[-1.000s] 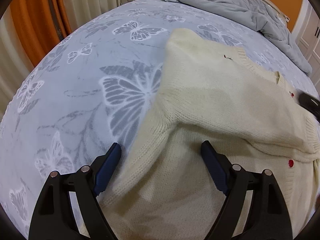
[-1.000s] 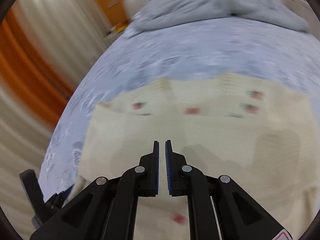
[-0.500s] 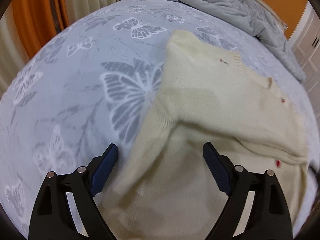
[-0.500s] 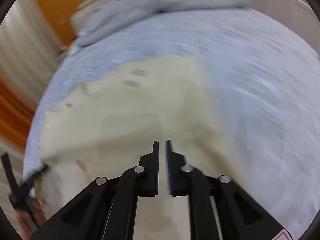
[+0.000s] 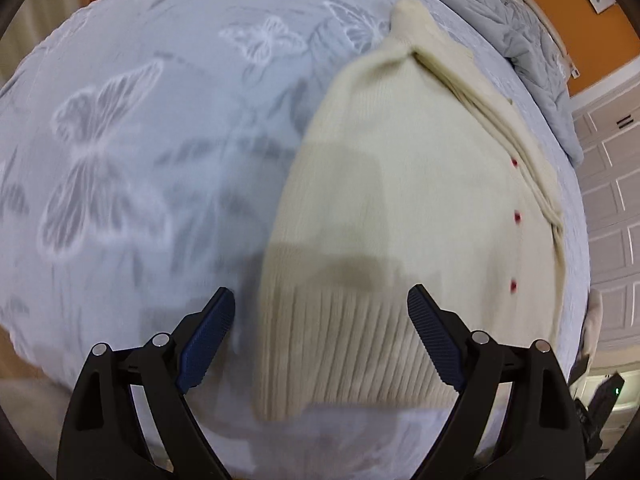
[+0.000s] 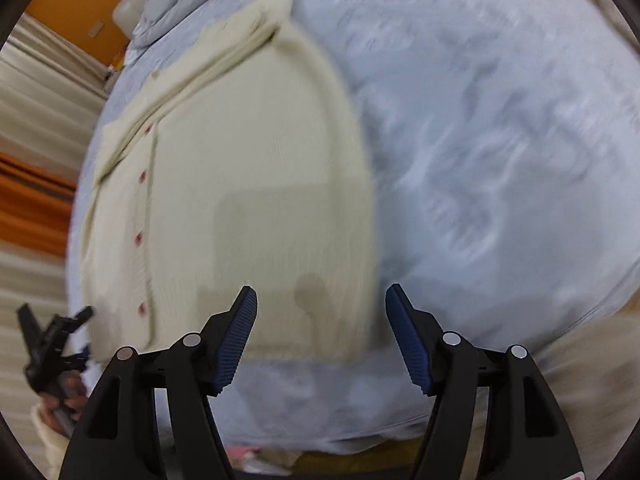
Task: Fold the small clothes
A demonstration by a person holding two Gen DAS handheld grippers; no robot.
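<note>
A cream knit cardigan (image 5: 400,208) with small red buttons lies flat on the bed, its sleeves folded in over the front. Its ribbed hem faces me. My left gripper (image 5: 320,336) is open and empty, its jaws spread above the hem's left corner. The cardigan also shows in the right wrist view (image 6: 248,184). My right gripper (image 6: 320,336) is open and empty, above the hem's right corner. The left gripper shows at the left edge of the right wrist view (image 6: 52,344).
The bed has a pale blue-grey butterfly-print sheet (image 5: 120,152). A rumpled grey quilt (image 5: 520,40) lies at the far end. White cabinet doors (image 5: 608,184) stand to the right, orange and cream curtains (image 6: 32,184) to the left. The bed's near edge (image 6: 360,436) is just below the hem.
Both grippers pulled back from the cardigan's upper part to its hem. The right gripper went from shut to open. The sleeve now lies folded over the front.
</note>
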